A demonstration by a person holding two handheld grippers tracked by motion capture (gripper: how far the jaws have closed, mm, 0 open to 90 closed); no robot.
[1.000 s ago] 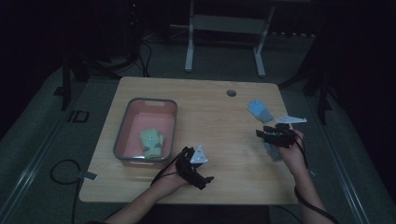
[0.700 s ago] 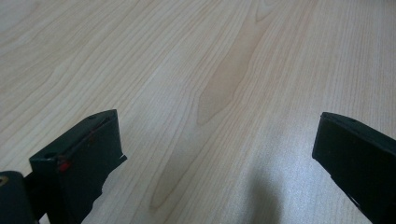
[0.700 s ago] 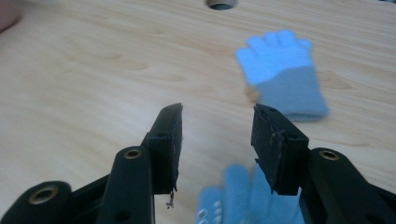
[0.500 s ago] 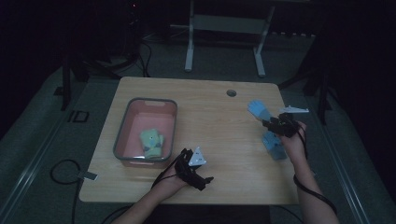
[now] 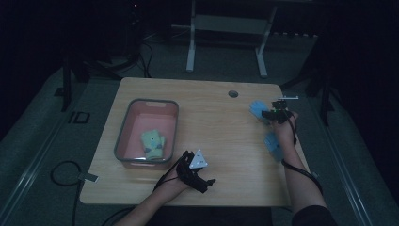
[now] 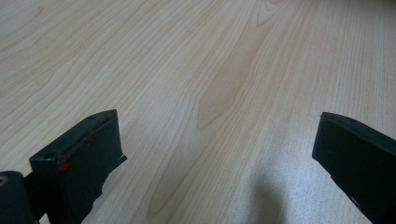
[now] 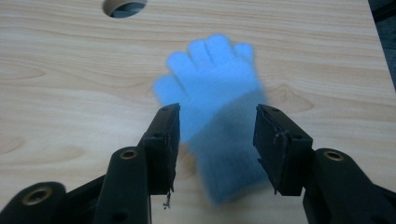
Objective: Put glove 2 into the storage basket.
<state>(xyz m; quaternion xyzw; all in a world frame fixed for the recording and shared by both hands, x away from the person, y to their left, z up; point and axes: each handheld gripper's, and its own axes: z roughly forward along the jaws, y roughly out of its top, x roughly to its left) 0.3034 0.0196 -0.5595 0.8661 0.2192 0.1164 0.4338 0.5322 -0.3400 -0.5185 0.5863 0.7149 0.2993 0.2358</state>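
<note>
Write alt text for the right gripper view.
A blue glove lies flat on the light wooden table, fingers pointing away, with the right gripper straddling its cuff, jaws open on either side and not yet pressing it. A round cable hole sits in the tabletop beyond.

wooden table (image 5: 211, 108), pink tub (image 5: 123, 136), 2 blue gloves (image 5: 257, 109)

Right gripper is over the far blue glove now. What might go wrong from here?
1. The right gripper has its fingers open astride the cuff of the flat-lying blue glove; closing from here may only pinch the top layer or slide off the thin fabric.
2. The second blue glove lies by the forearm, near the table edge; a sweep of the arm might drag it off.
</note>
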